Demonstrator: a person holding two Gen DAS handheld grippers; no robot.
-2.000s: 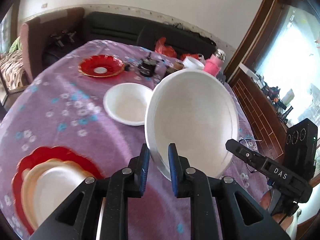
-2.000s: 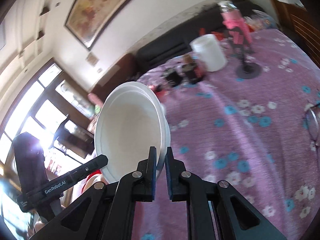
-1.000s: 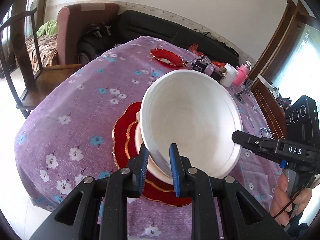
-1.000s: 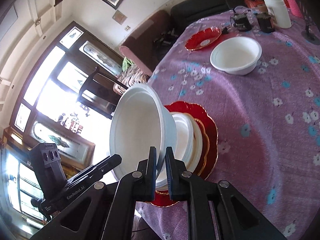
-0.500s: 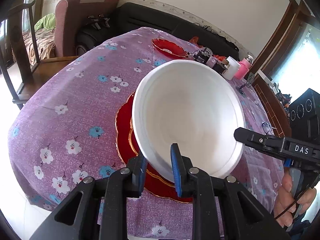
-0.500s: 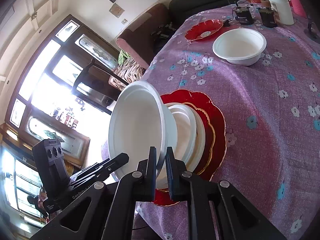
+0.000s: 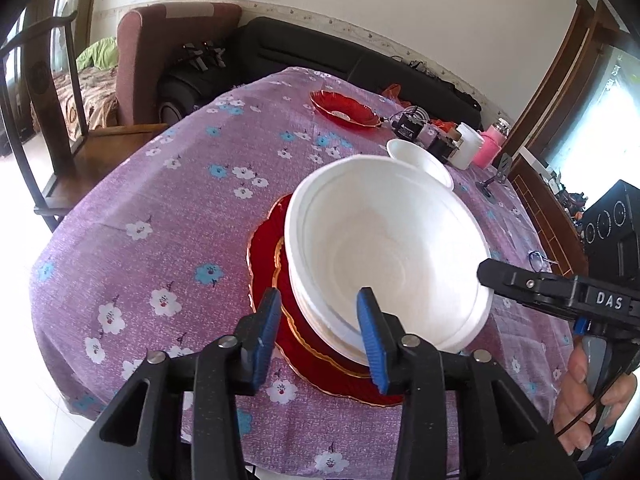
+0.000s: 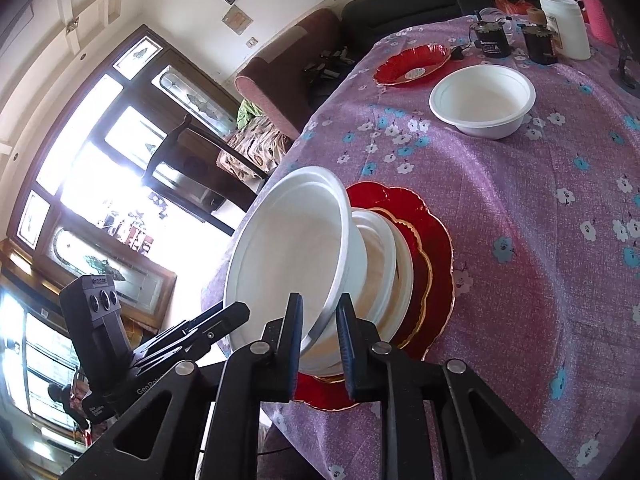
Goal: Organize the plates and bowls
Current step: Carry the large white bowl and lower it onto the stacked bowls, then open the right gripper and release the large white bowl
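While my left gripper (image 7: 318, 330) and my right gripper (image 8: 320, 332) both point down at the near edge of the table, the large white bowl (image 7: 386, 252) sits nested on a stack: a smaller white bowl under it, then a gold-rimmed red plate, then a larger scalloped red plate (image 8: 438, 248) flat on the cloth. Both pairs of jaws have just been opening; the bowl's rim passes between the pads of each, but there are visible gaps on both sides, so neither is clamping it. I see the bowl tilted in the right wrist view, its rim leaning toward me. A purple tablecloth (image 7: 160, 216) with white and blue flowers covers the round table. Farther across it stand a second white bowl (image 8: 482, 100), a small red dish (image 8: 412, 64), a white jug (image 8: 566, 26), something pink and a few dark small items I cannot make out. Beyond the table I see a black sofa (image 7: 320, 58), a maroon armchair (image 7: 160, 52), a dark wooden chair (image 7: 52, 112), cream walls and bright wood-framed windows (image 8: 100, 176).
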